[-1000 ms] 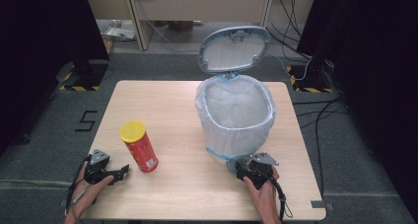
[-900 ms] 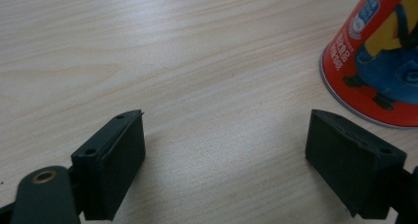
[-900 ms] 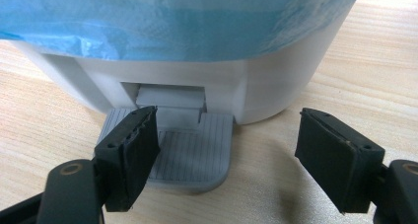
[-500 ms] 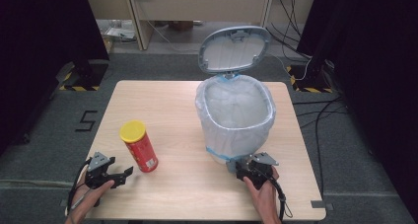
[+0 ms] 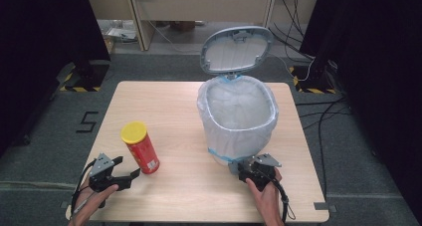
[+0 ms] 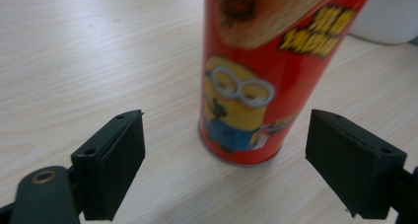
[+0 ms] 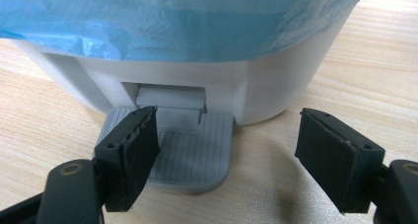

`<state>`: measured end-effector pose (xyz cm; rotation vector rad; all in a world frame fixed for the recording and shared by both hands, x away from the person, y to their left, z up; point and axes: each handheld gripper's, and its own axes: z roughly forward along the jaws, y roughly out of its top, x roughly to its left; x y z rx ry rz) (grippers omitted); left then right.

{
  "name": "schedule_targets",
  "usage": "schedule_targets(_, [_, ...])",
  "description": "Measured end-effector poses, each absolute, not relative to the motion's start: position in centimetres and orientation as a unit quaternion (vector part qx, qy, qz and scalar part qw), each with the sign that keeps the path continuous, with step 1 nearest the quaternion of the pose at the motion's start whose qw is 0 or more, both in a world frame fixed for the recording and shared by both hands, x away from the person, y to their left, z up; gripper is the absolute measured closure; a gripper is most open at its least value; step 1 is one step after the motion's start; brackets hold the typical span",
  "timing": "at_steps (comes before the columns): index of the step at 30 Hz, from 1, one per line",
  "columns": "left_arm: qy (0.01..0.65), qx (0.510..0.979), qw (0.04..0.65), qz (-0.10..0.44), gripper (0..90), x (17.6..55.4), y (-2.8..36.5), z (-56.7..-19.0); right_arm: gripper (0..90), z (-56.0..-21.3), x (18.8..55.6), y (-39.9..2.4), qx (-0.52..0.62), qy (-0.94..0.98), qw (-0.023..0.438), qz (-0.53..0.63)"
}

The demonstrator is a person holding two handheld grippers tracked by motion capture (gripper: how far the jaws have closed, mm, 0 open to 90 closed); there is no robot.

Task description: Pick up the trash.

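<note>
the red can (image 6: 256,81) with a yellow cartoon face stands just past the wide-open, empty left gripper (image 6: 241,174), while the right gripper (image 7: 226,160), jaws apart, presses the bin's grey pedal (image 7: 192,150).

My table (image 5: 164,101) is a light wood-grain top with rounded corners, standing on grey carpet. Two things stand directly on it. Toward my left, near the front edge, a red crisp tube (image 5: 141,149) with a yellow lid stands upright, a cartoon figure printed on its side. Well apart from it, on my right half, sits a white pedal bin (image 5: 239,136) lined with a pale bag, its lid raised and its grey pedal (image 7: 190,150) lying low over the wood at the front.
</note>
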<state>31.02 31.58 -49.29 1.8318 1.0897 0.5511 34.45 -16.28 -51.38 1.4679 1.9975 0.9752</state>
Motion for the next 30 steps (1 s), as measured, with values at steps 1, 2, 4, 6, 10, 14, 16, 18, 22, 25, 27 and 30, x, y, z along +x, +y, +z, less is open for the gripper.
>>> schedule_targets(1, [0.438,0.742,0.457,0.223,14.8,31.0,31.4,-49.2,24.3,-51.4,34.5,-16.3,0.535,0.729,0.236,0.356])
schedule_targets(2, [0.434,0.743,0.458,0.223,14.7,30.9,31.2,-49.1,24.4,-51.4,34.5,-16.3,0.534,0.73,0.237,0.356])
schedule_targets(4, [0.428,0.742,0.464,0.226,14.7,30.9,30.9,-48.9,24.3,-51.4,34.5,-16.3,0.536,0.728,0.236,0.356])
schedule_targets(6, [0.427,0.741,0.466,0.228,14.7,30.9,30.7,-48.8,24.4,-51.4,34.5,-16.3,0.535,0.729,0.237,0.356])
schedule_targets(10, [0.422,0.739,0.47,0.236,14.7,31.0,30.3,-48.6,24.3,-51.4,34.5,-16.3,0.535,0.729,0.237,0.356])
schedule_targets(14, [0.414,0.735,0.479,0.241,14.7,31.3,29.6,-48.1,24.4,-51.4,34.5,-16.4,0.533,0.73,0.236,0.357])
schedule_targets(16, [0.408,0.738,0.477,0.247,14.7,31.6,29.3,-48.1,24.4,-51.4,34.4,-16.3,0.534,0.729,0.238,0.356])
schedule_targets(18, [0.409,0.737,0.475,0.253,14.7,32.0,29.2,-48.2,24.3,-51.4,34.5,-16.3,0.534,0.729,0.237,0.357])
schedule_targets(22, [0.409,0.738,0.473,0.253,14.7,32.4,29.0,-48.6,24.3,-51.4,34.5,-16.4,0.534,0.729,0.233,0.359])
schedule_targets(25, [0.41,0.736,0.476,0.253,14.7,32.9,28.6,-49.1,24.3,-51.4,34.5,-16.4,0.535,0.729,0.231,0.359])
schedule_targets(27, [0.407,0.739,0.473,0.255,14.7,33.2,28.3,-49.3,24.3,-51.4,34.5,-16.4,0.533,0.729,0.235,0.36])
schedule_targets(30, [0.409,0.736,0.473,0.257,14.7,33.5,28.1,-49.5,24.4,-51.5,34.5,-16.4,0.534,0.728,0.233,0.36])
